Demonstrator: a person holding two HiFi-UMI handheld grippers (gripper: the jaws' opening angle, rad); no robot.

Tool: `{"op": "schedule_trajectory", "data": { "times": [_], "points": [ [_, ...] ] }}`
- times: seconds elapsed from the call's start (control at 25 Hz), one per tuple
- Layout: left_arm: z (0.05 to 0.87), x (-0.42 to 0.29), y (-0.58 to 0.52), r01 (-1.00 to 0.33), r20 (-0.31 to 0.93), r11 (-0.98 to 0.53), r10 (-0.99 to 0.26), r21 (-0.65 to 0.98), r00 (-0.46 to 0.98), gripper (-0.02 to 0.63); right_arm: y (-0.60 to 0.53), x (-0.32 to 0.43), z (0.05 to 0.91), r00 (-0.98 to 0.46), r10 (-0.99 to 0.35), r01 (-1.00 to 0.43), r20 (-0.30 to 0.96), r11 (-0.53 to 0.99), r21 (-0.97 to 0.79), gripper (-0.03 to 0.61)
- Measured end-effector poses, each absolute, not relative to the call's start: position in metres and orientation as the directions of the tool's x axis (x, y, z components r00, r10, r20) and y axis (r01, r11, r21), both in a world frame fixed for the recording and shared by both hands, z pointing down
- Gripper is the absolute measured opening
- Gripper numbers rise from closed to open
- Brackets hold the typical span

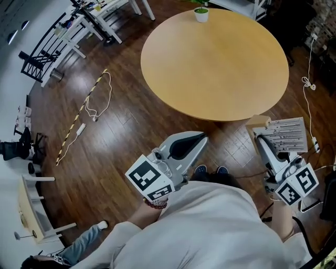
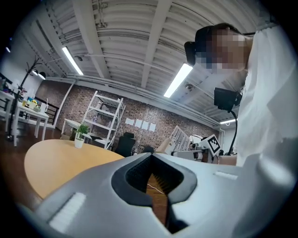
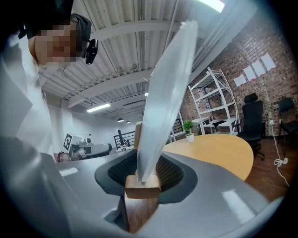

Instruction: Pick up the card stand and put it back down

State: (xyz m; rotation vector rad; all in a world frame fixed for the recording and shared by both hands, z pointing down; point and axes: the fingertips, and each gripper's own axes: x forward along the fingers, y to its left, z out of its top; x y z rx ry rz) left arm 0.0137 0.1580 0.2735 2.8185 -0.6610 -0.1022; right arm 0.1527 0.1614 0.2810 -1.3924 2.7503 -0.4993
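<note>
The card stand is a small wooden block [image 3: 142, 187] with a clear, printed card [image 3: 165, 102] standing upright in its slot. My right gripper [image 3: 142, 179] is shut on the block. In the head view this gripper [image 1: 261, 137] holds the card stand [image 1: 286, 134] in the air just off the near right edge of the round wooden table [image 1: 210, 63]. My left gripper [image 1: 202, 137] hovers over the floor in front of the table, shut with nothing in it. In the left gripper view its jaws [image 2: 151, 158] meet at the tips, with the card stand [image 2: 184, 139] off to the right.
A small potted plant [image 1: 201, 13] stands at the table's far edge. Cables [image 1: 97, 100] and a striped bar [image 1: 79, 118] lie on the wooden floor at the left. White desks [image 1: 79, 26] stand at the far left, white shelving [image 2: 104, 121] behind the table, another cable [image 1: 310, 84] at the right.
</note>
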Motion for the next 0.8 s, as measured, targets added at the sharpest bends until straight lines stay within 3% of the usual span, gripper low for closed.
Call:
{"op": "schedule_trajectory", "data": {
  "times": [0.36, 0.8],
  "points": [
    [0.288, -0.022, 0.145, -0.417, 0.030, -0.883, -0.421, 0.217, 0.907, -0.009, 0.136, 0.121, 0.290, -0.591, -0.790, -0.797, 0.164, 0.542, -0.266, 0.138],
    [0.316, -0.051, 0.058, -0.550, 0.068, -0.784, -0.556, 0.289, 0.828, -0.009, -0.006, 0.134, 0.341, -0.611, -0.759, -0.790, 0.227, 0.564, -0.241, 0.138]
  ]
}}
